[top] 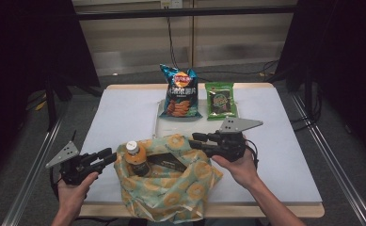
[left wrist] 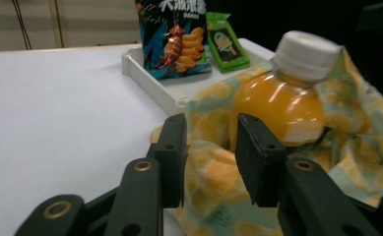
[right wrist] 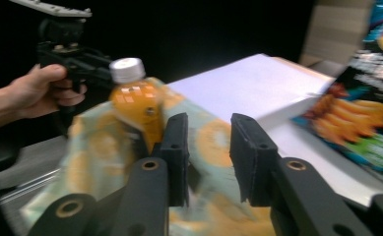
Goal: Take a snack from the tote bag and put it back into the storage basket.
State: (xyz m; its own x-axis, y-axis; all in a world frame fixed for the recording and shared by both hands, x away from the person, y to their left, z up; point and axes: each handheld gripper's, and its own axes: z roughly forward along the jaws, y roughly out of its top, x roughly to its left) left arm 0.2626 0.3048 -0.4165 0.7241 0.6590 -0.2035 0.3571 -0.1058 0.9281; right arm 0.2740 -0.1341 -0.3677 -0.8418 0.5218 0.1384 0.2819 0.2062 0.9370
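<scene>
Juice bottle [top: 134, 158] sits upright in the donut-print cloth bag [top: 171, 181] at the bench's [top: 284, 155] near edge, dark box [top: 166, 162] beside it. Left hand-held gripper [top: 109, 156] is at the bag's left rim, right hand-held gripper [top: 195, 140] at the top right edge; jaws partly spread, can't tell if either pinches fabric. Chips [top: 179, 92] farther back.

A cloth bag [top: 171, 181] sits at the table's [top: 284, 155] near edge, midway along it, overhanging slightly. A bottle [top: 135, 159] stands upright in its left part, a flat box [top: 166, 162] just right of it. Near the far edge, a tray [top: 158, 123] carries a chip bag [top: 179, 92]; a smaller packet [top: 220, 100] lies to its right.
</scene>
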